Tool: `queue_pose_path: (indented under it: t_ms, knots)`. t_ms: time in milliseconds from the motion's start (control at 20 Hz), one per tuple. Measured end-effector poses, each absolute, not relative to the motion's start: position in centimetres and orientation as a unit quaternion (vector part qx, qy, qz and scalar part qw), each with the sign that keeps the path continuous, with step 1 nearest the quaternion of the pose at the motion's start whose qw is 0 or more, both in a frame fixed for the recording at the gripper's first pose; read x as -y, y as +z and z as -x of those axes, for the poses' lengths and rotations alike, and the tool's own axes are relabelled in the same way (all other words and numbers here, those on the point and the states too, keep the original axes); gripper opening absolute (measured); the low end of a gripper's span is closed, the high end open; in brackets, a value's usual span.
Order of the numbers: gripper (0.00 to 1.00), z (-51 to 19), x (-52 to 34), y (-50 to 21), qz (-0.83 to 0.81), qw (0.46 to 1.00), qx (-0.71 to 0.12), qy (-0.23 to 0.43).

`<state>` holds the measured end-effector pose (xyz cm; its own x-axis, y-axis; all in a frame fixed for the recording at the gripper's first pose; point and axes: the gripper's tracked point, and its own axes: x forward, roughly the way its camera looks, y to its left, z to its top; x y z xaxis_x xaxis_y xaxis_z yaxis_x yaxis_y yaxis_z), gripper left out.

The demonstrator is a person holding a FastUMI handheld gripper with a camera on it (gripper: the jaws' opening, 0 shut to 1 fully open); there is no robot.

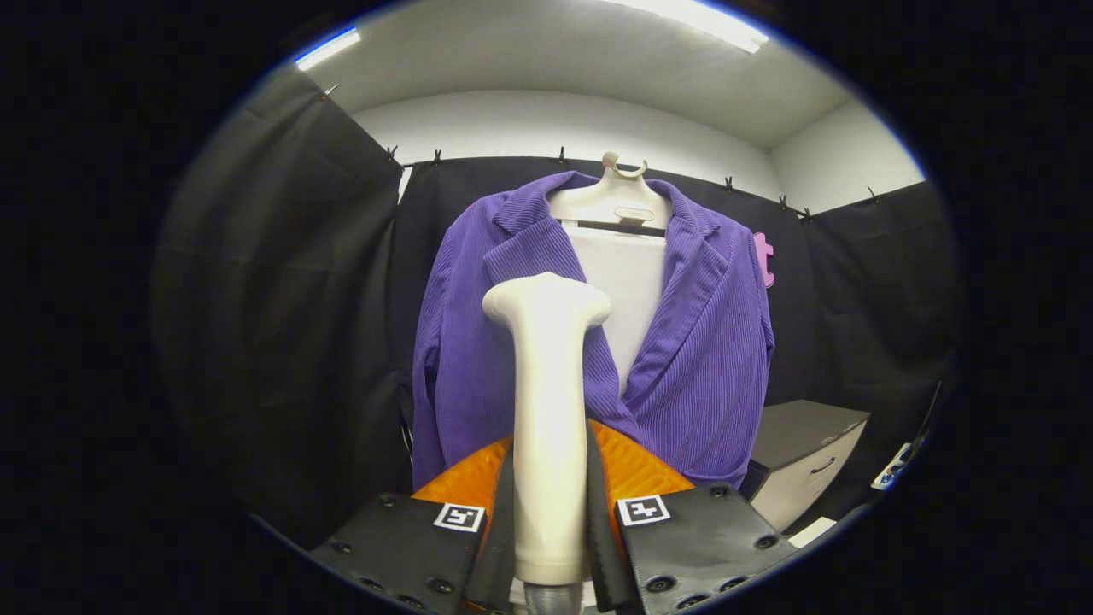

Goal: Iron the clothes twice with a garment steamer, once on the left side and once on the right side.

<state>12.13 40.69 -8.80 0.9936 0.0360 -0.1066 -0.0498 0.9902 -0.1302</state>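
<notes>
Gripper view gives me the gripper [549,512] with both fingers [504,521] pressed against the sides of the cream garment steamer [548,410], the gap between them only as wide as its handle. I see the steamer standing upright between the fingers, long axis running up and away from them, its flared head at the top facing the purple jacket [700,342]. Beyond the head, the jacket hangs open on a cream hanger [613,201], a white board [628,299] showing between its lapels. Off to the right of the fingers, below the jacket's hem, I make out a grey cabinet [803,453].
</notes>
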Motion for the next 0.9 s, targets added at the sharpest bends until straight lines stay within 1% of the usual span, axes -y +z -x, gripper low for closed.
queue_pose_path:
  t_ms: [600,900]
  knots:
    - [0.43,-8.1,-39.8,-17.5,0.095,0.99,-0.1,0.021]
    - [0.43,-7.7,-39.2,-20.9,0.084,0.988,-0.128,0.019]
